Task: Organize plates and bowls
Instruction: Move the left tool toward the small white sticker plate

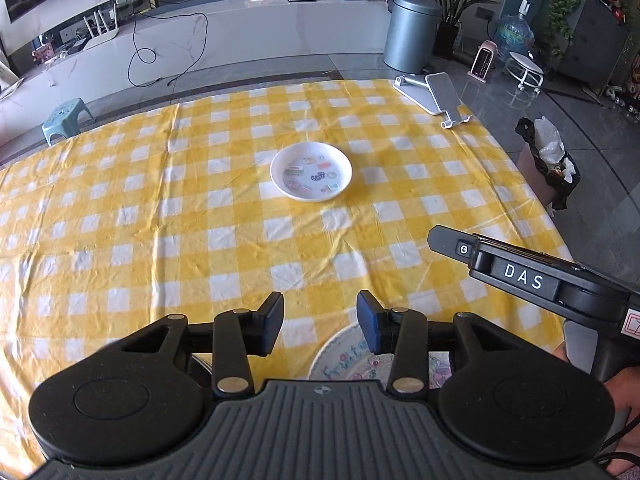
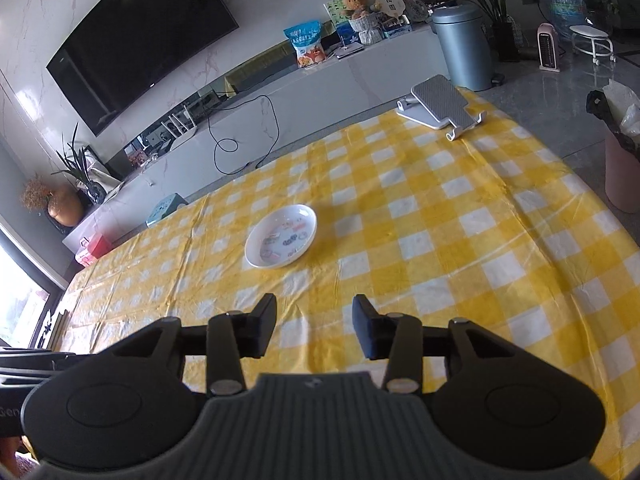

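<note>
Jaws of left gripper (image 1: pixel 320 322) are seen parted, nothing between them, w/ a patterned plate (image 1: pixel 344 356) lying just below on the yellow-checked desk (image 1: pixel 160 200). Right gripper (image 2: pixel 314 326) is likewise held apart & empty. White plate (image 1: pixel 311 171) w/ stickers is set mid-desk, well apart from both. Phone stand (image 2: pixel 440 104) is seen at far corner.

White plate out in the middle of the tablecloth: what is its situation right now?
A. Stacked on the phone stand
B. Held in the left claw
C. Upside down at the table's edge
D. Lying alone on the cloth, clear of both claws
D: the white plate lies upright on the yellow checked tablecloth, well ahead of the open left claw and open right claw, nothing touching it.
</note>
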`<state>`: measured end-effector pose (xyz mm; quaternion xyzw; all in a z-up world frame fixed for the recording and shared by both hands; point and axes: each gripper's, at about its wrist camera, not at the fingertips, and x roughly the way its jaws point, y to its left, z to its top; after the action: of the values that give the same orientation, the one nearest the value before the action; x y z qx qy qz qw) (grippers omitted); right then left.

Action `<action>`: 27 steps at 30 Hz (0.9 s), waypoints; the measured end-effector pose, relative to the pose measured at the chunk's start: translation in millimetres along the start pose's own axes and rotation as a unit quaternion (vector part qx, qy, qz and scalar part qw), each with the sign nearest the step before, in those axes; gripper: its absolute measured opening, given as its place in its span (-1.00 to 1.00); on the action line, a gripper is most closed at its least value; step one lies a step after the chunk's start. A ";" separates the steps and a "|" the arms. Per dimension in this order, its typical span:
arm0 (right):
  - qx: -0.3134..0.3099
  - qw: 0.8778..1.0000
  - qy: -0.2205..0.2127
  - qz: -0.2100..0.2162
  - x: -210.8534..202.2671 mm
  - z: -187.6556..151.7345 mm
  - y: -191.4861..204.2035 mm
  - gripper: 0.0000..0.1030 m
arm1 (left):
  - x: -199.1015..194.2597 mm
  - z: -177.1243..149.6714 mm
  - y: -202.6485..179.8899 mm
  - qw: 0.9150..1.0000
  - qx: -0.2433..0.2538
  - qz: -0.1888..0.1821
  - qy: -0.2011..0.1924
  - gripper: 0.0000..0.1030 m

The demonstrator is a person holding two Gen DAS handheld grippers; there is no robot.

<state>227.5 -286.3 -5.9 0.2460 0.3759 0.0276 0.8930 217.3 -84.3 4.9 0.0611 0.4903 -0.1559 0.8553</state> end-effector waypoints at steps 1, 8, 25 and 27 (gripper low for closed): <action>0.000 1.000 0.000 0.003 3.4 3.9 3.3 -0.01 | 1.3 5.1 3.2 1.000 -0.001 0.002 0.004 -0.05; -0.011 1.000 0.008 0.018 27.1 22.8 26.8 0.33 | 14.1 49.4 32.9 0.999 -0.007 0.038 0.002 0.04; -0.011 1.000 0.009 -0.027 96.6 55.6 42.6 0.33 | 67.3 89.9 85.1 0.999 -0.019 0.036 0.023 0.09; -0.024 0.999 0.013 -0.031 107.1 56.4 49.4 0.33 | 73.8 94.2 94.5 0.999 -0.034 0.027 0.026 0.09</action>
<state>349.4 -241.5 -20.0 0.2126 0.3938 0.0123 0.8942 360.2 -34.6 -14.8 0.0494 0.5154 -0.1149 0.8478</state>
